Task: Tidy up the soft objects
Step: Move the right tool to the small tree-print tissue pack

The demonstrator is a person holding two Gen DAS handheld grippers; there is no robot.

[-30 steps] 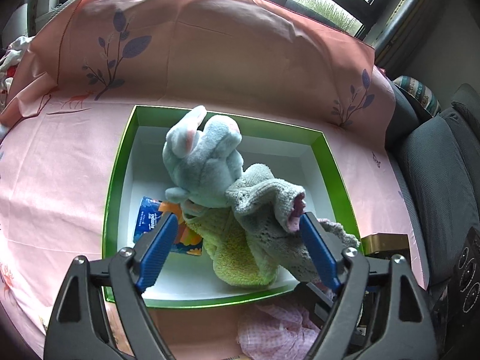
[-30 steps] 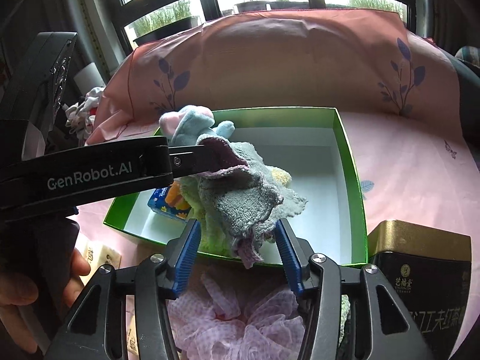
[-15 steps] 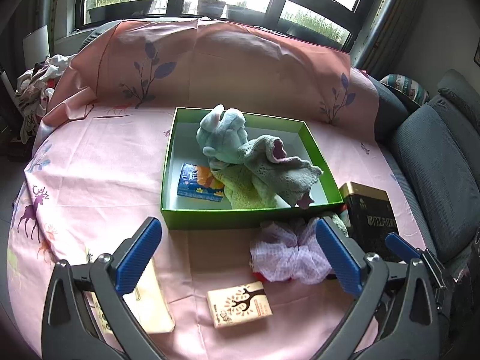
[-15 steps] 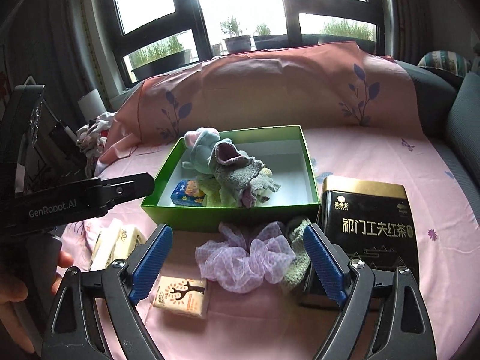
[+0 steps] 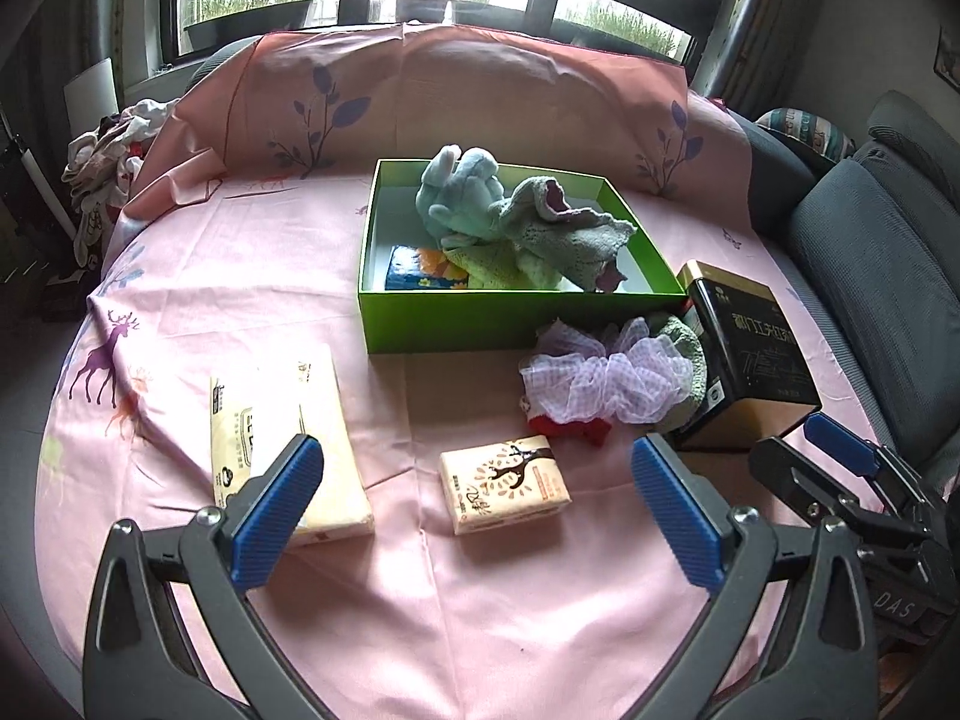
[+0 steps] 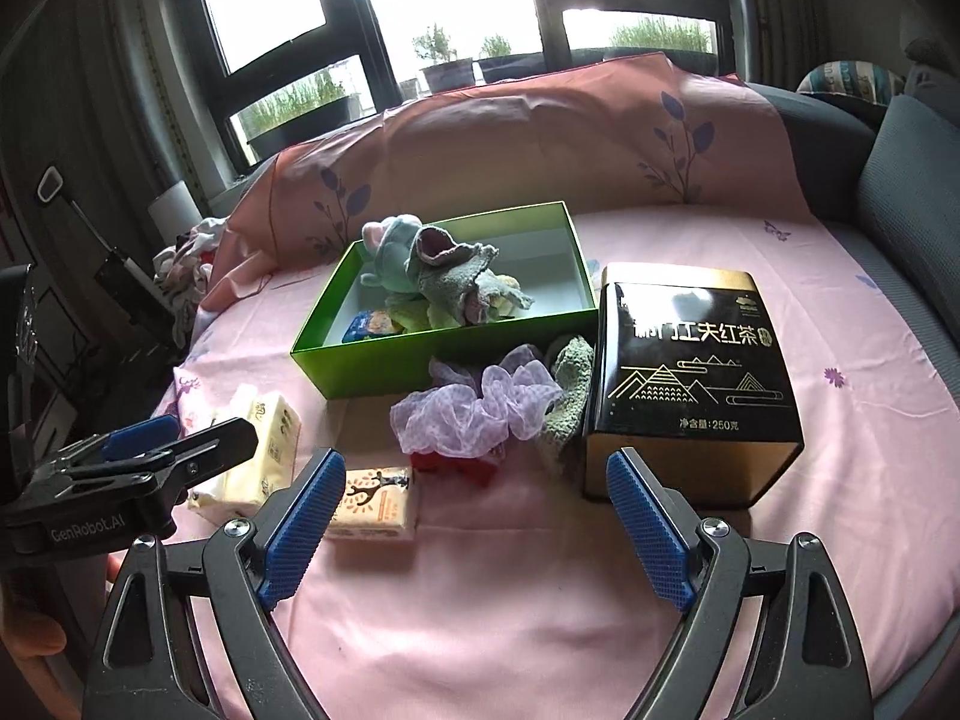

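A green box (image 5: 480, 312) holds a pale blue plush bunny (image 5: 462, 198), a grey-green towel (image 5: 564, 234) draped over it, and a yellow-green cloth (image 5: 492, 267). In front of the box lie a purple mesh scrunchie (image 5: 606, 372), a grey-green cloth (image 5: 684, 342) and a red item (image 5: 576, 429). My left gripper (image 5: 477, 449) hangs open and empty over the pink tablecloth, well short of the box. My right gripper (image 6: 475, 468) is open and empty too, just short of the scrunchie (image 6: 480, 408). The box (image 6: 420, 354), bunny (image 6: 390, 252) and towel (image 6: 456, 276) lie farther off.
A black and gold tea tin (image 6: 690, 384) stands right of the scrunchie, against the box corner. A small tissue pack (image 5: 504, 483) and a large one (image 5: 282, 408) lie near the front. A blue pack (image 5: 414, 270) is inside the box. Grey sofa cushions (image 5: 870, 276) border the right.
Both grippers let go of the grey-green towel, which now lies in the box. Both opened wide and drew back from the box toward the table's near side.
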